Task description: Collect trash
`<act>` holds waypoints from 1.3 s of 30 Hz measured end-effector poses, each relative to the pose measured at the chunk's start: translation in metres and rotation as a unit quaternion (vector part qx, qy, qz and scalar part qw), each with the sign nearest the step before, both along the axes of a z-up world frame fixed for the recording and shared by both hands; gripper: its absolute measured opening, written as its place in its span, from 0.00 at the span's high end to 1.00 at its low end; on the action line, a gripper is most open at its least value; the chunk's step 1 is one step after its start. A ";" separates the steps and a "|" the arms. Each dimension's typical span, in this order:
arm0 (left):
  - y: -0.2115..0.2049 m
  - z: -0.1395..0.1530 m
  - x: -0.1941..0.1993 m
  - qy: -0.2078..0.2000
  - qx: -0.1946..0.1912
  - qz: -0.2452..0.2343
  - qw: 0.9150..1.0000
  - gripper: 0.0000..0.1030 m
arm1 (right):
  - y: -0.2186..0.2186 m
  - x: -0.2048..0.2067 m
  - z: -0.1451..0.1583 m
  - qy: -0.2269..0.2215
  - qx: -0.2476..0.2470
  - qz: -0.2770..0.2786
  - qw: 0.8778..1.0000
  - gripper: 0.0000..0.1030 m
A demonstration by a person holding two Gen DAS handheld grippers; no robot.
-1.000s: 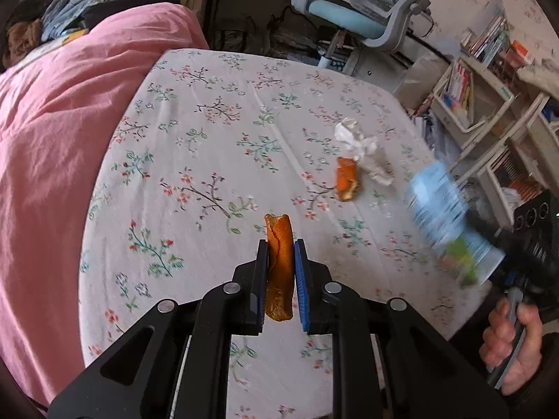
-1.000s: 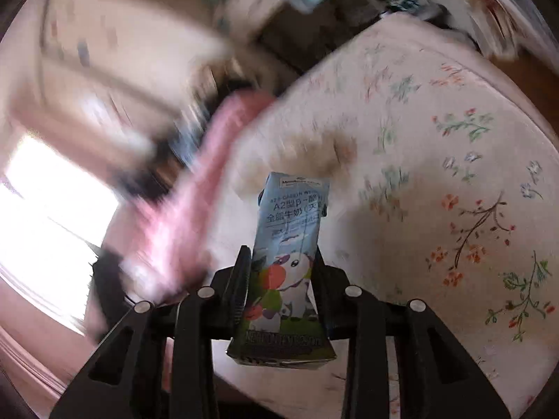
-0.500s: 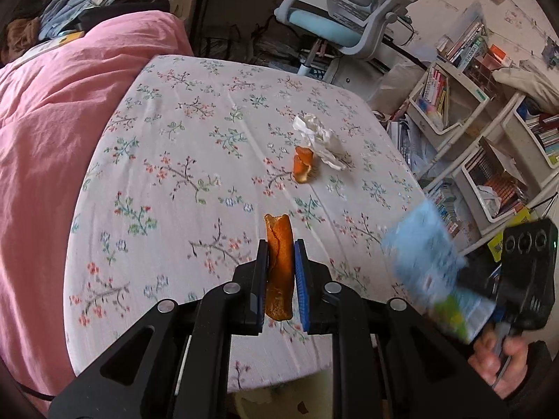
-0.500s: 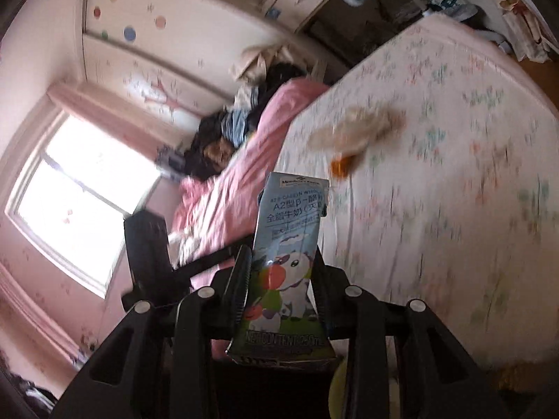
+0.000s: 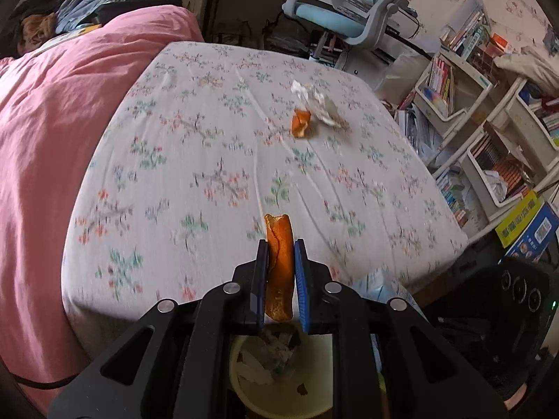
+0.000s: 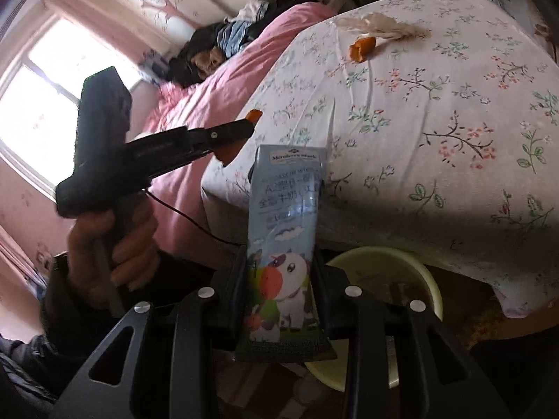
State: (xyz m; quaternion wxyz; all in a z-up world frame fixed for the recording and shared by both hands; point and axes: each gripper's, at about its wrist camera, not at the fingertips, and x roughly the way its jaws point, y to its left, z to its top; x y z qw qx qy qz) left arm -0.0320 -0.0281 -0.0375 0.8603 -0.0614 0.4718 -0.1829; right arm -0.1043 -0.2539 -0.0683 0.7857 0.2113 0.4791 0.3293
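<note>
My left gripper (image 5: 281, 244) is shut on a strip of orange peel (image 5: 278, 262), held over a pale yellow bin (image 5: 316, 394) that holds scraps below the bed's near edge. My right gripper (image 6: 279, 262) is shut on a blue milk carton (image 6: 284, 244) with a cartoon cow, held just left of the same bin (image 6: 428, 279). A second orange peel (image 5: 301, 124) and a crumpled white tissue (image 5: 316, 104) lie together on the floral sheet (image 5: 209, 160). They also show in the right wrist view, the peel (image 6: 362, 49) beside the tissue (image 6: 380, 28). The left gripper with its peel (image 6: 253, 116) shows there too.
A pink duvet (image 5: 52, 132) covers the left of the bed, with clothes (image 5: 84, 7) piled at its head. A blue office chair (image 5: 349, 10) stands beyond the bed. Bookshelves (image 5: 489, 111) and boxes crowd the right side.
Both grippers have pulled back from over the bed to its near edge, above the bin. The carton has swung from the right side down toward the bin. Both grips are unchanged.
</note>
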 end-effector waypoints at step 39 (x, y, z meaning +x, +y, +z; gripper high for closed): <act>-0.003 -0.018 -0.053 -0.020 0.089 0.084 0.992 0.25 | -0.012 -0.001 0.002 -0.050 -0.077 -0.111 0.990 0.27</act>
